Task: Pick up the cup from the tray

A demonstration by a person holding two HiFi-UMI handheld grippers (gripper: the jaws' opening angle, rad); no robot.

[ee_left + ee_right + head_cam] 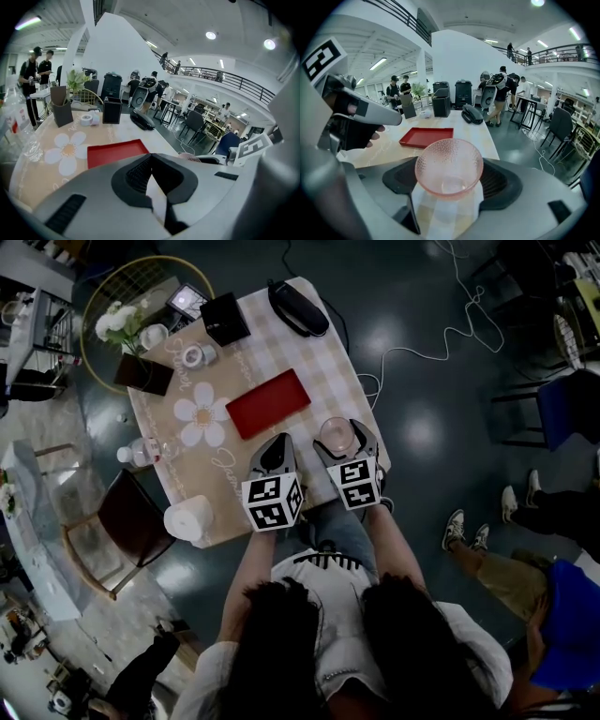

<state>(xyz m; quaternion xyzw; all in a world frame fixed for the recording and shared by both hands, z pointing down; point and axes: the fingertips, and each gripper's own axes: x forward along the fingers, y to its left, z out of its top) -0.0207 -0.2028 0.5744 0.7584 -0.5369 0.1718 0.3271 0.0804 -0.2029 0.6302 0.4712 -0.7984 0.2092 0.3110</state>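
- Head view: cup (335, 434) stands clear of the red tray (268, 403), close to the near right corner of the desk (309, 352). It sits between the jaws of the right gripper (337, 440). Tray lies bare at mid-desk, its long axis parallel to the near edge. Left gripper (276, 452) is just beside the cup on its left, tips tapering to a point.
- Left gripper view: jaws pressed nearly together, only tablecloth showing in the slit, nothing pinched. Tray lies ahead and slightly left. A sliver of pink rim shows to the right past the gripper's body. This view cannot show whether the cup is held.
- Right gripper view: this one settles it.
  - Cup is upright, mouth up, centred between the pads.
  - Both pads appear to meet its sides, so the gripper is pinching it.
  - Cannot tell whether its base rests on the cloth or hangs just above.
  - Tray is well ahead and empty.
- Judgement: the right hand owns the move. The cup is already off the tray, so what matters next is keeping it upright in the pinch.
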